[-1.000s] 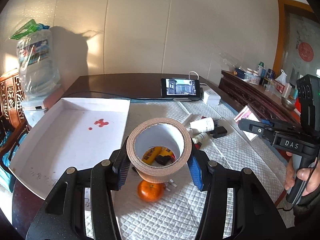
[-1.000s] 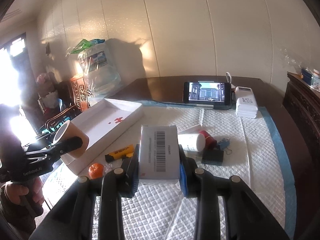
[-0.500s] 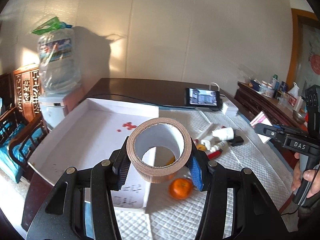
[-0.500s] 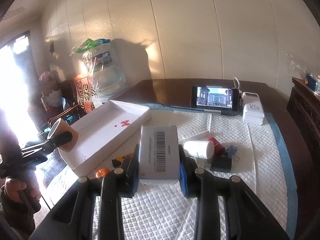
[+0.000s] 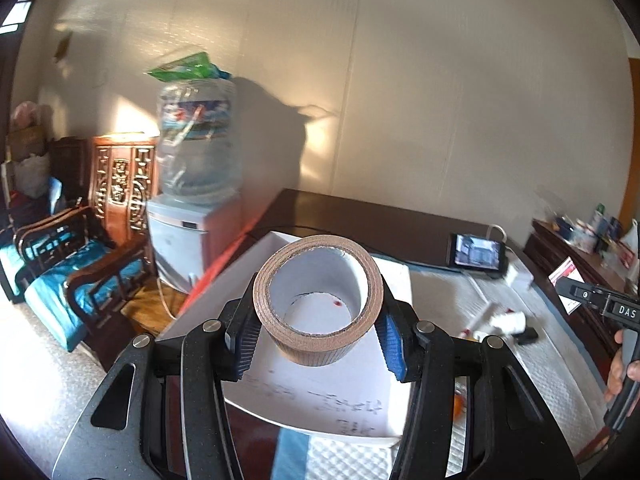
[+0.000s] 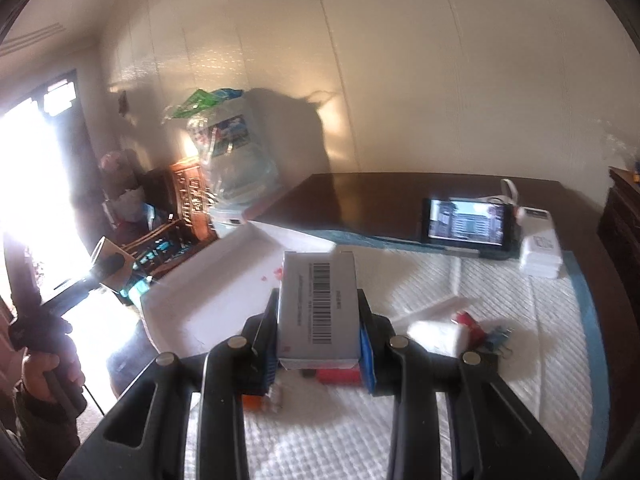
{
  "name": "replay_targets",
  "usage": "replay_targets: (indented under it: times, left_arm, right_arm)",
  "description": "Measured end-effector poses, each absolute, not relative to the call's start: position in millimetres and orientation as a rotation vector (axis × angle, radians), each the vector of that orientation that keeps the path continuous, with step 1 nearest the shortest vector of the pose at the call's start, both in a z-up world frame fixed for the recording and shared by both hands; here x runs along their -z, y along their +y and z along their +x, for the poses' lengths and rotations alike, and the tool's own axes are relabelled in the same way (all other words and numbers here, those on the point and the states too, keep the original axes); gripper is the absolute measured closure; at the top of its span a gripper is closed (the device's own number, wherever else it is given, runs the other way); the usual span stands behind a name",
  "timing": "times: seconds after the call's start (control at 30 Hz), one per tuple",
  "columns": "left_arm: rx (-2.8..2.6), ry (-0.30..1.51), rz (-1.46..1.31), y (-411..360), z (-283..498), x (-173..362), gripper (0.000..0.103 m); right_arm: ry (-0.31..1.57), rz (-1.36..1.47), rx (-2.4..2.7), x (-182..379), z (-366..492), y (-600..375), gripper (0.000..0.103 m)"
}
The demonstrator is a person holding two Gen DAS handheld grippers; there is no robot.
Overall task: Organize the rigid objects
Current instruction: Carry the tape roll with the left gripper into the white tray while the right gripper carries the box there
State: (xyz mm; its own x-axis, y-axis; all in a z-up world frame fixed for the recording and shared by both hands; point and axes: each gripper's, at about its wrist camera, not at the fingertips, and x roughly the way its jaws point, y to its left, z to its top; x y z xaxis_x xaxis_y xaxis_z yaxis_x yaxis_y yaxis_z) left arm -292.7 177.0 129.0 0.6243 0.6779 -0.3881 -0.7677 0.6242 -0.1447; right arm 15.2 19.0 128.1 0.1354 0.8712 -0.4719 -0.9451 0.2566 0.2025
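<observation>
Left gripper [image 5: 318,338] clamps tape roll [image 5: 318,300] directly over white tray [image 5: 320,396]; right gripper [image 6: 318,344] clamps grey box [image 6: 318,308] just beside the tray.

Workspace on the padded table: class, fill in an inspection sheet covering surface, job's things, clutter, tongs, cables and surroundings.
Surface: dark table under a white quilted pad.
Job's things: brown tape roll above the white tray; grey barcoded box.
Clutter: white bottle, blue binder clip, phone showing video, white power bank.
Tongs: left tongs shut on the tape roll; right tongs shut on the box.
Cables: white cable behind the phone.
Surroundings: water dispenser, carved wooden chair, pale wall.
</observation>
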Motion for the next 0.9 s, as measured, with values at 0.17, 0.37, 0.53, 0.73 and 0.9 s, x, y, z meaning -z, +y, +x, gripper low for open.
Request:
replay_targets:
  times: [0.17,0.37,0.53,0.73,0.9]
  left_arm:
    - [-0.87,0.317,-0.323,186,-300,-128,0.052]
    - [-0.816,0.365,-0.422,218,-287,-116,0.052]
    - [-0.854,0.414,-0.431,233,-273,-102,0.052]
    - [-0.915,0.517,-0.448,257,-255,-73,0.052]
    - [-0.928,0.545,-0.443,261,-251,-61,0.052]
  right_arm:
    - [0.555,-0.205,-1.398,-134,-7,53,0.071]
    - [0.669,-0.217,-1.486,-121,-27,117,0.071]
    - [0.783,-0.251,-1.497,-88,-42,168,0.071]
    - [0.848,-0.273,-1.476,-64,-47,198,0.071]
    - [0.85,-0.3,-1.46,-56,-51,203,0.071]
